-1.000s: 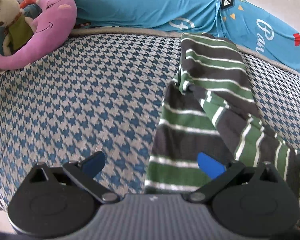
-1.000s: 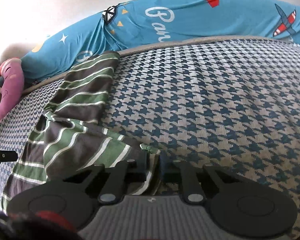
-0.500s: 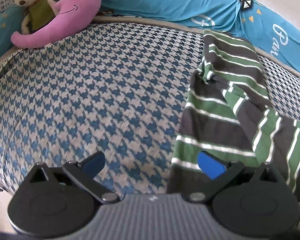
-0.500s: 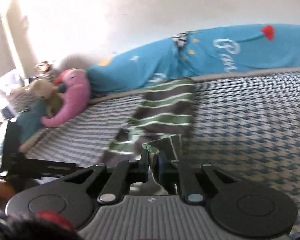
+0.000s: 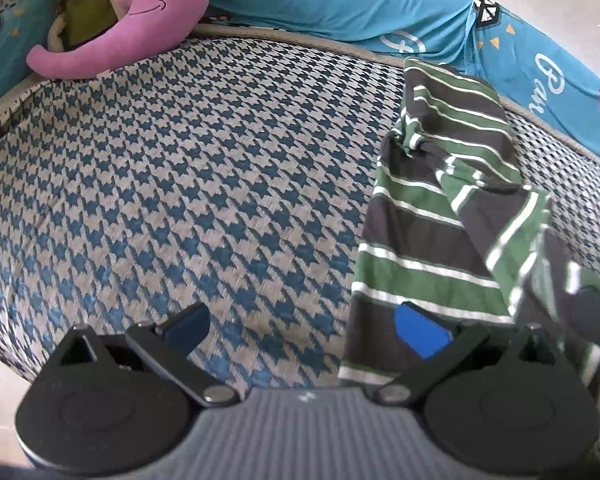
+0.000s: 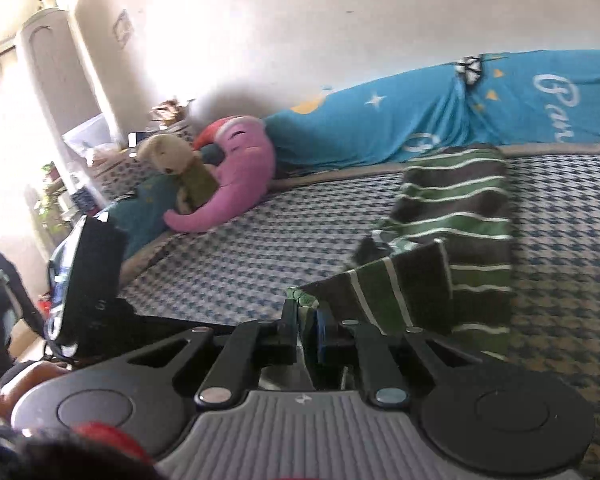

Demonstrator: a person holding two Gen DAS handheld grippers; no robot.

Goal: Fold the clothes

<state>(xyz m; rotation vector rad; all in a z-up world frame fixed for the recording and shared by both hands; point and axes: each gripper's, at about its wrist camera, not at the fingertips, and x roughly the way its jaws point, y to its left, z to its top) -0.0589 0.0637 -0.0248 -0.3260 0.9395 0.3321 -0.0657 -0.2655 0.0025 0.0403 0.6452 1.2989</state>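
Left wrist cam sits high, tilted down along its claw (image 5: 302,326) at the blue-and-grey houndstooth bed cover (image 5: 180,184). Right wrist cam is low, near the bed, looking across toward the white wall (image 6: 300,40). Shared: green-and-grey striped garment (image 5: 432,216) (image 6: 460,216), pink moon-shaped plush (image 5: 140,32) (image 6: 236,176) — plus the turquoise printed bedding (image 5: 340,4) (image 6: 380,128).
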